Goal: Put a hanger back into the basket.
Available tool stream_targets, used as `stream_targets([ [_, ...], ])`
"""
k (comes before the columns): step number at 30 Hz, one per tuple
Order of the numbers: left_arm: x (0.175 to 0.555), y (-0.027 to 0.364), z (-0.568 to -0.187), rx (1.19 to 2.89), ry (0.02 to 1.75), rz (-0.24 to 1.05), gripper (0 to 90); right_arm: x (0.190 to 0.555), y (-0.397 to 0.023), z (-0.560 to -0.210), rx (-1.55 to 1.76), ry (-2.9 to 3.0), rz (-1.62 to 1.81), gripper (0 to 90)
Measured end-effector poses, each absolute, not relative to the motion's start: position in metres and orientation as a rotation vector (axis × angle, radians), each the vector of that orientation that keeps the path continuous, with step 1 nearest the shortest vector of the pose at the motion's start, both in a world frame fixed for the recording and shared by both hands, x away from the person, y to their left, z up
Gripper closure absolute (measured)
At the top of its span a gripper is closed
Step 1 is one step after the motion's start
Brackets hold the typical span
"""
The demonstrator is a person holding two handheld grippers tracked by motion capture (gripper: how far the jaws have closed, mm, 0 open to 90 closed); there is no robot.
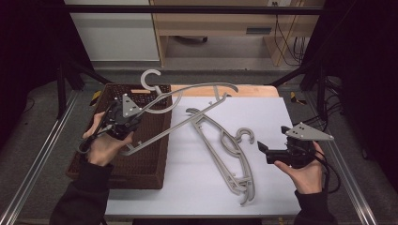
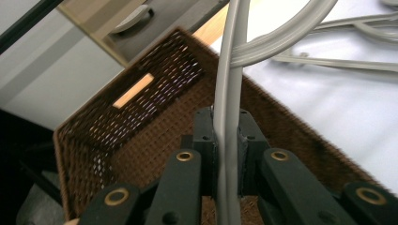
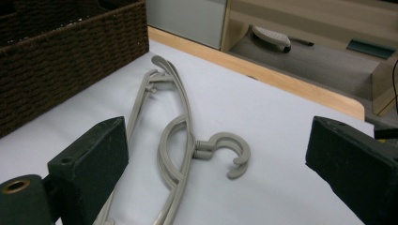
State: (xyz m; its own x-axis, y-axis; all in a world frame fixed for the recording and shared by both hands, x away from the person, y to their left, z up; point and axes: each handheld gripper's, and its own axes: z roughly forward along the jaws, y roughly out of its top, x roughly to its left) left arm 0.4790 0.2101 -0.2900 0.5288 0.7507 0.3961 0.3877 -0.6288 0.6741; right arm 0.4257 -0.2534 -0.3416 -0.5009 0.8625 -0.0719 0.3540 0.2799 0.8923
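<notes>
We hold one two-jaw gripper in each hand at a table covered with a white sheet [image 1: 263, 117].

Left gripper [image 1: 123, 123]: the jaws are clamped tight on the bar of a grey plastic hanger [image 1: 187, 101]. In the left gripper view, the bar [image 2: 227, 136] runs upright between the two pads, which press on it from both sides. In the high view, this held hanger is lifted off the table. Its hook [image 1: 151, 77] sits above the far edge of the brown wicker basket [image 1: 117, 173], and its long arm reaches to the right over the white sheet. The left hand [image 1: 101, 147] is positioned above the basket, which stands at the left edge of the table, touching the white sheet's border.

Right gripper [image 1: 263, 149]: the jaws stand fully apart with nothing between the pads. It is held by the right hand [image 1: 305, 171] above the right part of the sheet, pointing left.

A second grey hanger [image 1: 225, 150] lies flat on the white sheet at the centre, just left of the right gripper. In the right gripper view, this hanger [image 3: 176, 154] lies ahead between the open jaws, its hook [image 3: 227, 154] turned toward the right, and the basket wall [image 3: 70, 61] rises at the upper left.
</notes>
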Motion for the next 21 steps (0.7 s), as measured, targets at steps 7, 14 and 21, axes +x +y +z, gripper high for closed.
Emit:
stream_targets([
  [7,0.481,0.227,-0.296,2.217,1.022,1.015,81.4,0.428,-0.253,-0.356,1.110,2.012,1.156,6.3],
  [14,0.485,0.244,-0.301,2.141,1.115,1.075,81.4,0.429,-0.250,-0.360,1.111,2.025,1.149,6.2],
  [21,0.485,0.267,-0.305,2.098,1.191,1.099,81.4,0.430,-0.248,-0.362,1.107,2.028,1.149,6.2],
])
